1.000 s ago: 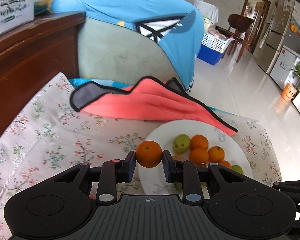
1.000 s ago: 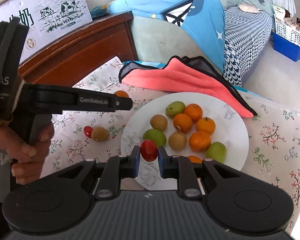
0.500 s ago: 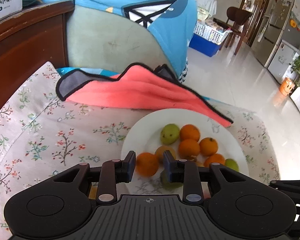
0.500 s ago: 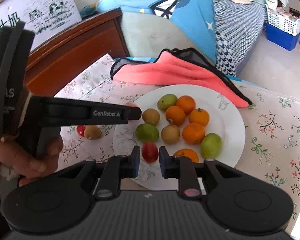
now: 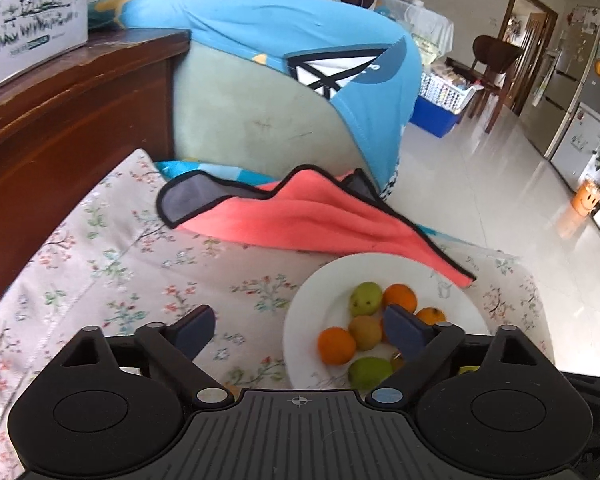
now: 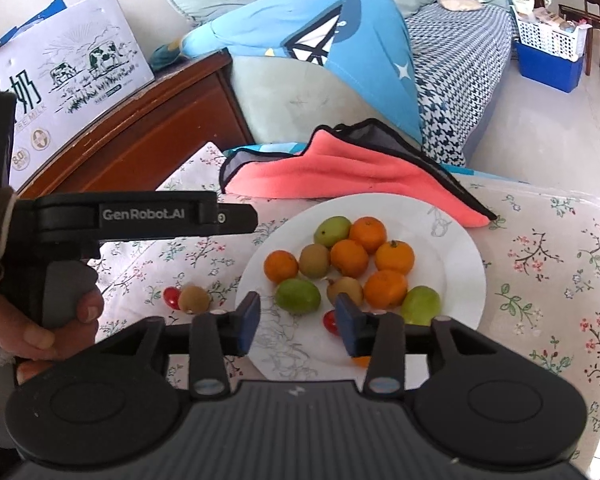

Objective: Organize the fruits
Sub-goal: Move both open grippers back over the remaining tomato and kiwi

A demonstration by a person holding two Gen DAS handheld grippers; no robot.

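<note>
A white plate (image 6: pixel 456 248) on the flowered cloth holds several oranges, green fruits and kiwis. My left gripper (image 5: pixel 298 330) hangs over the plate's left rim (image 5: pixel 296 320) with its jaws opening wide. An orange (image 5: pixel 336 346) lies free on the plate below them, apart from both pads. My right gripper (image 6: pixel 298 318) is over the plate's near edge, jaws opening. A small red tomato (image 6: pixel 331 322) rests on the plate just inside its right finger (image 6: pixel 346 320), not pressed. The right wrist view shows the left gripper (image 6: pixel 244 218) from the side, with that orange (image 6: pixel 281 266) beyond it.
Another red tomato (image 6: pixel 172 297) and a kiwi (image 6: pixel 194 299) lie on the cloth left of the plate. A pink towel (image 6: pixel 340 168) is bunched behind the plate. A wooden cabinet (image 5: pixel 60 120) with a milk carton box (image 6: pixel 80 68) stands at the left. A hand (image 6: pixel 40 332) holds the left gripper's handle.
The left gripper let go of the orange, which now lies on the plate, and its jaws spread wide. The right gripper released the red tomato onto the plate and its jaws parted.
</note>
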